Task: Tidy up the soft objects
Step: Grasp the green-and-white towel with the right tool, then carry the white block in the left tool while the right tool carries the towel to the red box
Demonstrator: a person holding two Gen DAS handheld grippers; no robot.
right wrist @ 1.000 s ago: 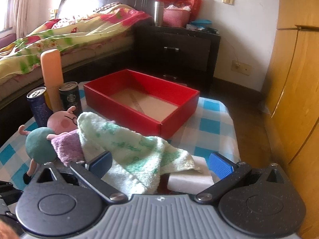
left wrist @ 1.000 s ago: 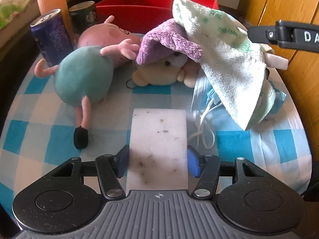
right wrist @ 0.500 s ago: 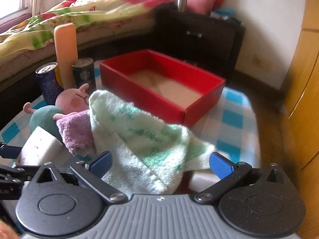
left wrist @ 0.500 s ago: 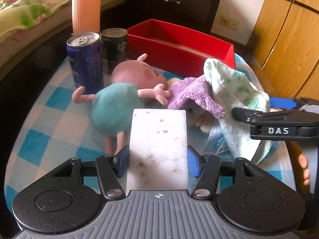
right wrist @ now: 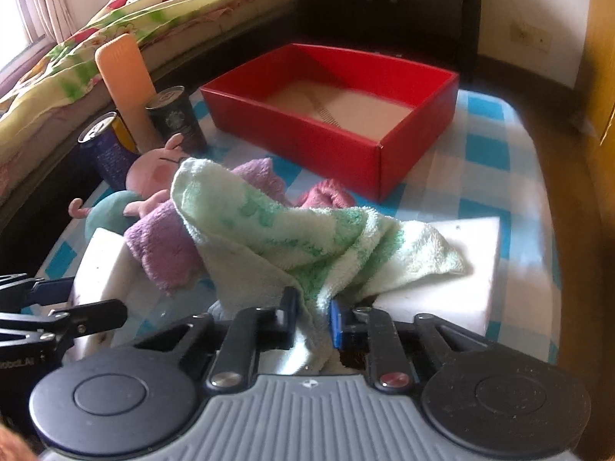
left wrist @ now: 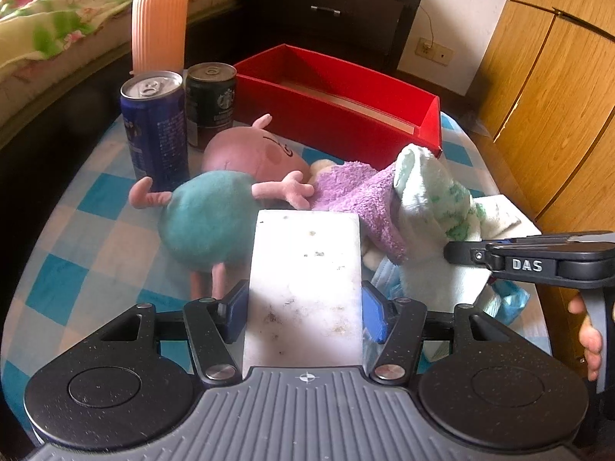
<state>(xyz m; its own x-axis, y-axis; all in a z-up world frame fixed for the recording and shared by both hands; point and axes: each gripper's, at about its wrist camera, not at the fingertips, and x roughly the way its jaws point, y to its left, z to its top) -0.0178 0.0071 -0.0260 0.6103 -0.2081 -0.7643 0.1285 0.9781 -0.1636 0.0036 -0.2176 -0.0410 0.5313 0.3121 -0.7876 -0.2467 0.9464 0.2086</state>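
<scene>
While nothing soft lies in the box yet, I judge the task barely begun.
Left claw (left wrist: pixel 303 317): I hold a white sponge (left wrist: pixel 305 269) pinched between my pads, raised above the table (left wrist: pixel 77 238).
Right claw (right wrist: pixel 313 322): narrowed on a fold of the green towel (right wrist: pixel 269 226), which drapes over the pile.
Red box (right wrist: pixel 380 138): far side of the table, only its bare cardboard floor shows.
Left to move: pig toy (left wrist: pixel 215 207), purple cloth (left wrist: pixel 357 196), towel, both sponges.
Cans (left wrist: pixel 157 130): hard, beside the pig; I judge they stay.
</scene>
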